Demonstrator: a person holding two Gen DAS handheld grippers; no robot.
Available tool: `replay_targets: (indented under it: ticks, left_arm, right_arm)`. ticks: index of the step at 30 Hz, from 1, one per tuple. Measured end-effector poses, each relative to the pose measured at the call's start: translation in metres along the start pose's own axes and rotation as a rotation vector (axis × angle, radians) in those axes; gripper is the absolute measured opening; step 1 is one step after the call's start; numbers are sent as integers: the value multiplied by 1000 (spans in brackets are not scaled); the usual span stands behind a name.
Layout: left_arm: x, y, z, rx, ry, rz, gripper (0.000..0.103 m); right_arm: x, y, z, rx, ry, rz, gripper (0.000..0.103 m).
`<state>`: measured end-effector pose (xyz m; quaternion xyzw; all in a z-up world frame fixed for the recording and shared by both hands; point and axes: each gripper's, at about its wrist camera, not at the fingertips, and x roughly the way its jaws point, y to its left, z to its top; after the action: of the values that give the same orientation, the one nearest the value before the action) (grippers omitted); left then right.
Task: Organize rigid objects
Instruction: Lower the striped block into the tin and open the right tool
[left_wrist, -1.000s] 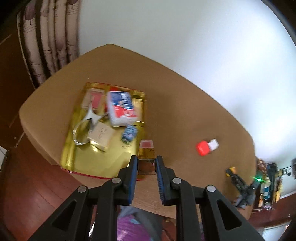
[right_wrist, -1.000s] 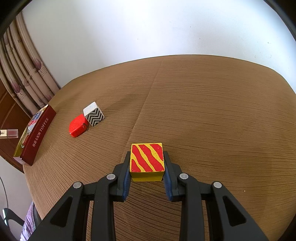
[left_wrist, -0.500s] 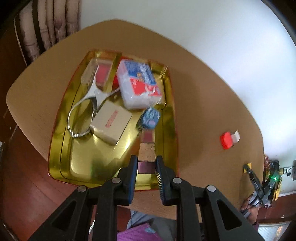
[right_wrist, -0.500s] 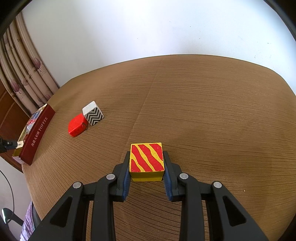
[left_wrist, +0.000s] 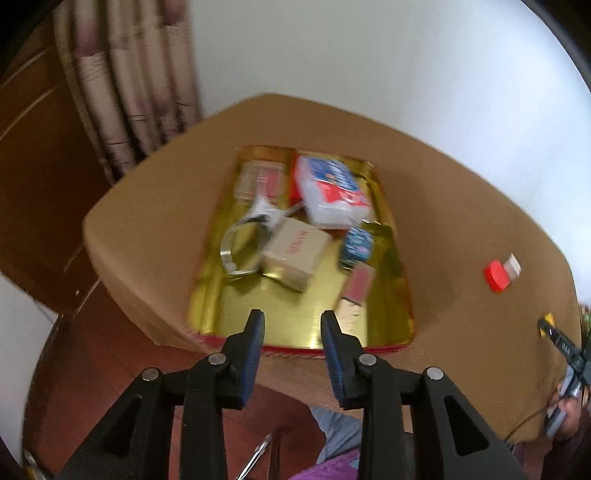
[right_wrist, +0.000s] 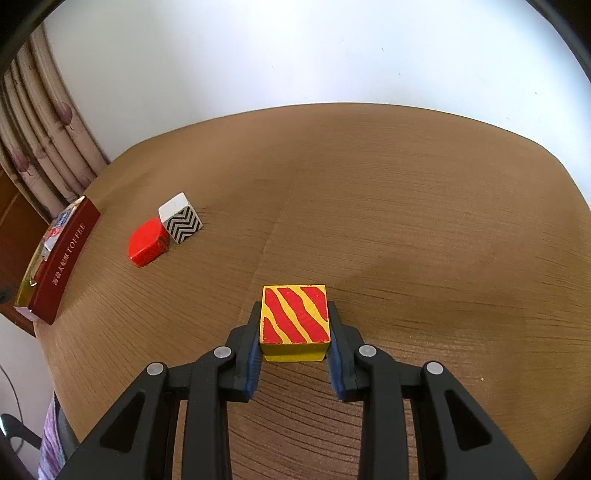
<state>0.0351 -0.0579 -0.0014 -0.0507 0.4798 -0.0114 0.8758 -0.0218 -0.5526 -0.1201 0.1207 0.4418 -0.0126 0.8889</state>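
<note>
the yellow block with red stripes sits on the brown worktop, clamped between the two fingers of the right tool, its striped face up. off to the left on the same worktop, a red block and a white block with black zigzags stand touching each other, well apart from the striped one. further left, at the worktop's edge, a dark red tin marked "toffee" shows its side wall.

in the left wrist view the left tool hangs above the near rim of that tin, seen here as a gold tray, with its fingers spread apart and nothing between them. inside the tray lie a small reddish bar with a pale end, a blue patterned cube, a beige box with red print, a metal ring-shaped clip, a white, blue and red packet and a pinkish flat case at the far end. this view is blurred. the red and white blocks show small at the right of the worktop.
</note>
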Motion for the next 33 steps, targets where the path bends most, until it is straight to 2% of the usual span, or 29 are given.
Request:
replay_targets:
  ticks: [4,8,13,16,19,22,24,28,33]
  left_arm:
    - [-12,38,-14,-105,-75,42,33]
    - [-14,71,-21,-175,-92,99,35]
    - [-16,102,-30,-290,-125,169,40]
    - [-15,109,-31,-306,-125,139,40]
    - [-16,105,-30,-267,-119,152,40]
    - [-17,96,-31,-218,-123,151,40]
    - [-18,90,-32,-183,-123,163,40]
    - [-17,81,-30,-142,-141,172,41]
    - [-8,76,-29,-111,-97,178,42]
  right_arm:
    - [-9,14,0,2,22,-1,28]
    - [-33,62,6,-55,-11,101,28]
    - [-54,177,22,-219,-30,299,28]
    - [-46,261,33,-298,27,450,28]
    - [-20,329,39,-335,110,509,28]
    - [9,379,39,-351,183,503,28]
    - [26,399,37,-350,219,480,28]
    - [45,412,26,-327,280,458,28]
    - [60,423,22,-324,324,447,28]
